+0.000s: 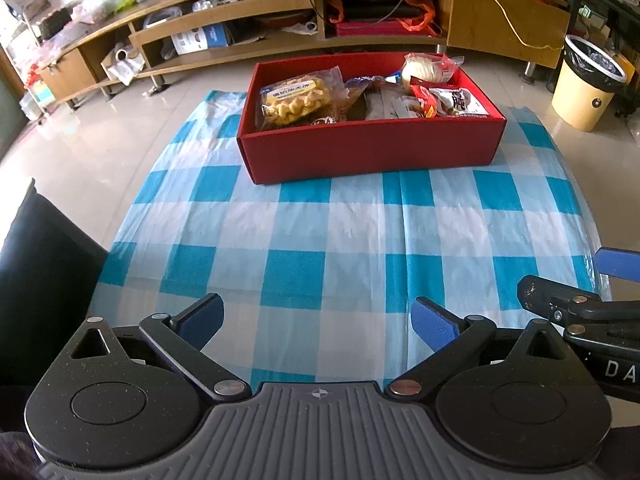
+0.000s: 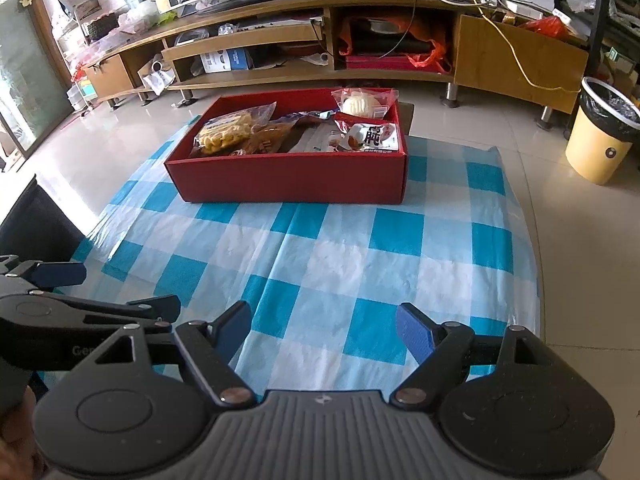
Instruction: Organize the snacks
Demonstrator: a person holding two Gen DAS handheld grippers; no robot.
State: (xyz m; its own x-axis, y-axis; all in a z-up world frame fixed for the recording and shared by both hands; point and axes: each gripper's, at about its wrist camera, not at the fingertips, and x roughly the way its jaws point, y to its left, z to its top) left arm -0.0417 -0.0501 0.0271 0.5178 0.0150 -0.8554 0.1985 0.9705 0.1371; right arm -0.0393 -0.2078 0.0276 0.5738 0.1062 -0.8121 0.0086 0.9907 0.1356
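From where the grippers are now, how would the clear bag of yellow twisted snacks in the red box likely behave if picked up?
The bag of yellow twisted snacks would probably sag and crinkle, since its film looks thin and loose. It seems light for its bulk. The pieces look brittle, so a hard pinch may crush them. Glossy film could slip between the pads.

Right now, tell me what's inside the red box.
The red box holds a yellow snack bag, a wrapped bun and a white-and-red packet. Whatever lies under them is covered.

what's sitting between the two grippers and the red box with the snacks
Nothing visible. Only bare checked cloth lies between the open left gripper, the open right gripper and the red box. The snacks already lie inside it.
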